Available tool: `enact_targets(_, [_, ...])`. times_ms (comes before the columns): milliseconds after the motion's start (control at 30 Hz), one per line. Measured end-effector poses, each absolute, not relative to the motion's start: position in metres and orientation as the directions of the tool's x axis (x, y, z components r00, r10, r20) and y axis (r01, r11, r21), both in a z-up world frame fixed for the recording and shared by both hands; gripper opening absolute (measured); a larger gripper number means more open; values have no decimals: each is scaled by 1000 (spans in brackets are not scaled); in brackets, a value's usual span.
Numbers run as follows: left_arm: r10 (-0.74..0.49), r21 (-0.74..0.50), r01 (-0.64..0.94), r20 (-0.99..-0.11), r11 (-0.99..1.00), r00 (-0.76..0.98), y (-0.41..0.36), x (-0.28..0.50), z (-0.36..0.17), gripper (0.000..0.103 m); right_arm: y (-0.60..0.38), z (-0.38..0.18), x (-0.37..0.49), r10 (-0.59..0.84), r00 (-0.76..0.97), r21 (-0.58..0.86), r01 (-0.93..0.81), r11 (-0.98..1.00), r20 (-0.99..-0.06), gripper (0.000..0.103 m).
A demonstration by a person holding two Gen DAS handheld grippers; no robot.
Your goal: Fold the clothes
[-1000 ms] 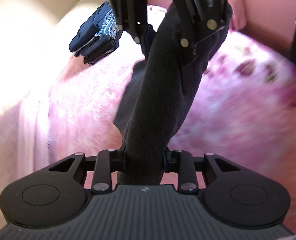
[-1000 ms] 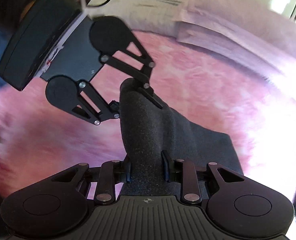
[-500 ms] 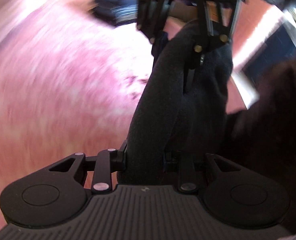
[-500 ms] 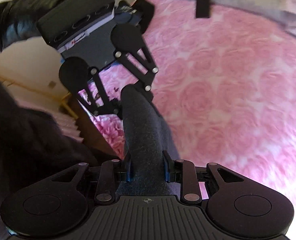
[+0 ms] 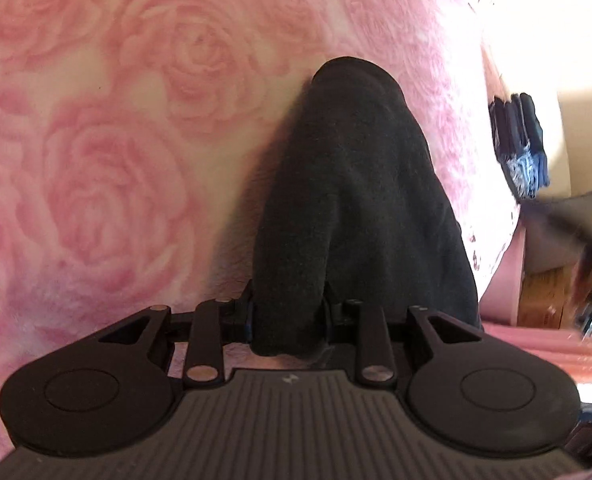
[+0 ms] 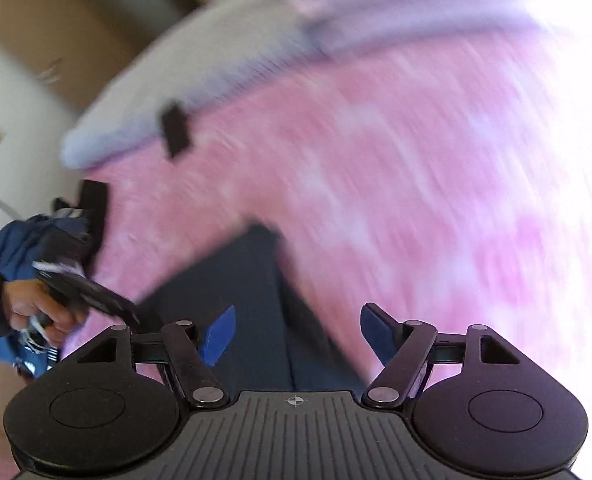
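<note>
- Left gripper (image 5: 288,316): jaws closed on the dark garment (image 5: 356,200), which lies along the pink bed (image 5: 96,160), centre of frame.
- Right gripper (image 6: 296,332): jaws just opened wide, pads clear of the garment (image 6: 252,300) lying below between them.
- Folded blue clothes (image 5: 520,148): right edge of the left view.
- Hand (image 6: 36,308): lower left of the right view.
</note>
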State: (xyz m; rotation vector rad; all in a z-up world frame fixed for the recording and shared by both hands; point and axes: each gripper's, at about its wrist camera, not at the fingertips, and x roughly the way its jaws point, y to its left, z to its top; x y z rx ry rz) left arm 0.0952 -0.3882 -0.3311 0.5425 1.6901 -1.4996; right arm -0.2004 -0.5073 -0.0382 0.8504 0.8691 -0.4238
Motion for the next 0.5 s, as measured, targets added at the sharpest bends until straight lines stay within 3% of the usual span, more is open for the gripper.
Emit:
enact_targets(167, [-183, -590, 793, -805, 150, -564, -394, 96, -325, 32, -459, -89, -236, 91, 588, 560, 695, 450, -803, 73])
enact_targets(500, [-151, -458, 885, -872, -83, -466, -398, 91, -267, 33, -430, -151, -258, 170, 665, 677, 651, 343, -727, 73])
